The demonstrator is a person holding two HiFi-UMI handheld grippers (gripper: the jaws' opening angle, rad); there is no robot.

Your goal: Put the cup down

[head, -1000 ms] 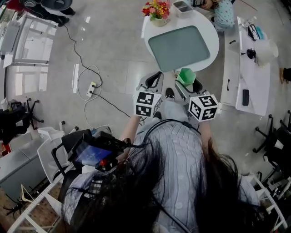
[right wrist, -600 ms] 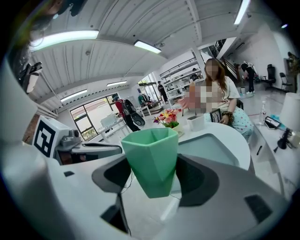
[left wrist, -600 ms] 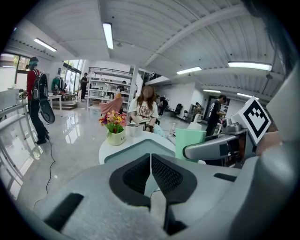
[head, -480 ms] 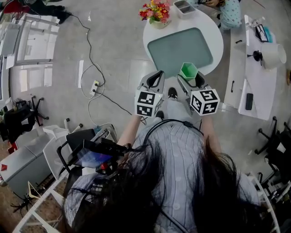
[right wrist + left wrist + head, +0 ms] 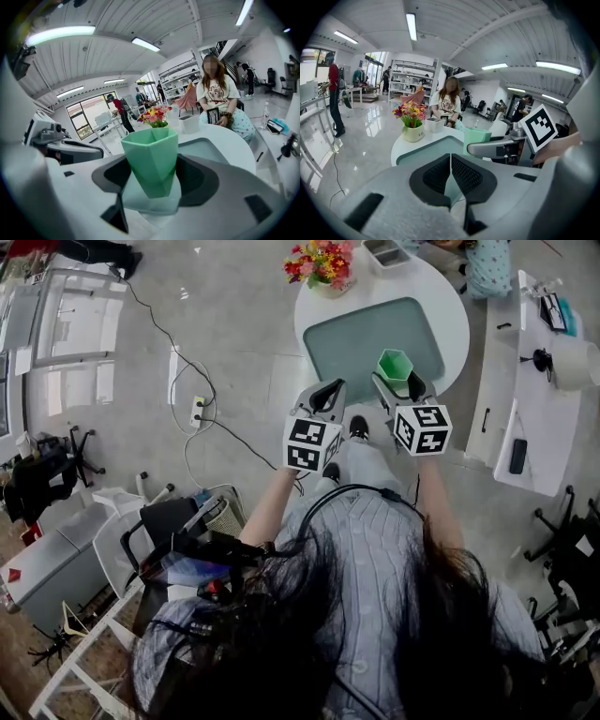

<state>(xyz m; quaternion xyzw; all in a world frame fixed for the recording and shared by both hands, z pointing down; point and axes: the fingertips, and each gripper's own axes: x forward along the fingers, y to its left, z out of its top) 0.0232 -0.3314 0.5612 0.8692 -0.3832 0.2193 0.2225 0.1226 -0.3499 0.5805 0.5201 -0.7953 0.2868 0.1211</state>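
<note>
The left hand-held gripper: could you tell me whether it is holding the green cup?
No, the left hand-held gripper is shut on nothing; the green cup sits in the right hand-held gripper.

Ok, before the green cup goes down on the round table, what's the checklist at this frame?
1. Cup held by right gripper: ok, jaws on both its sides.
2. Cup upright: ok.
3. Left gripper out of the way: ok, shut, empty, beside the right one.
4. Mat bare for landing: ok.
5. Flowers clear of that spot: ok, at the table's far edge.
6. Cup's height above the table: cannot tell.
</note>
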